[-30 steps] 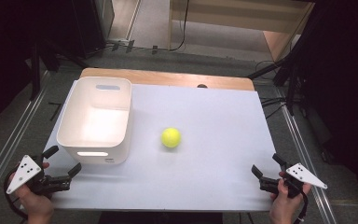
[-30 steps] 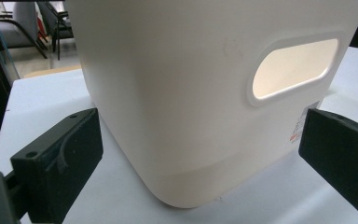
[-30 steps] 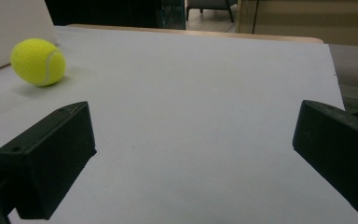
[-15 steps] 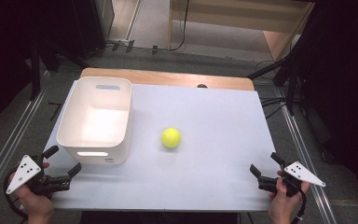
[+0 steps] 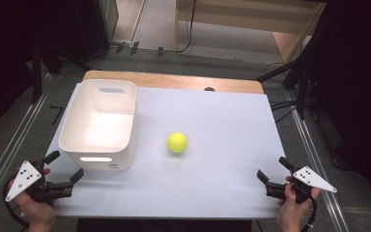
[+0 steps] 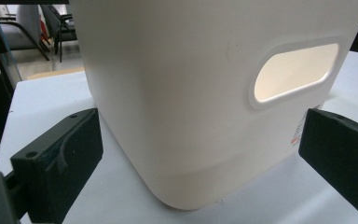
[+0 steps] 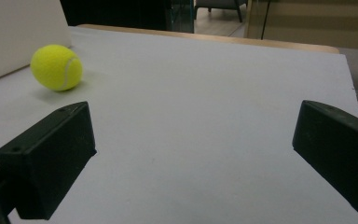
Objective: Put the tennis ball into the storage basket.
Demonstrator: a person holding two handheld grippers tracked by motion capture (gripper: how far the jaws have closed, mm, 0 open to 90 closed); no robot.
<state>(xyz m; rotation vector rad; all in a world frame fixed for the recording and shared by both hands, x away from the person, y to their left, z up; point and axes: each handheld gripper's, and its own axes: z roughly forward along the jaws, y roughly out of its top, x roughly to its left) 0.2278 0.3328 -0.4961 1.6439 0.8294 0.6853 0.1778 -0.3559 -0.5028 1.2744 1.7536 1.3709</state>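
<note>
The tennis ball [image 5: 177, 142] lies untouched mid-counter [image 5: 212, 116], just right of the white bin [image 5: 99, 124]. The right tool [image 5: 270, 180], jaws spread, has edged slightly inward toward it; the left tool [image 5: 65, 169], also spread, holds by the bin. A reach looks to be starting. The bin's small sticker is unreadable

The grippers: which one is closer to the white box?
The left gripper. Its open jaws sit right by the white box, near the handle slot. The right gripper is at the table's other side, past the yellow ball.
</note>
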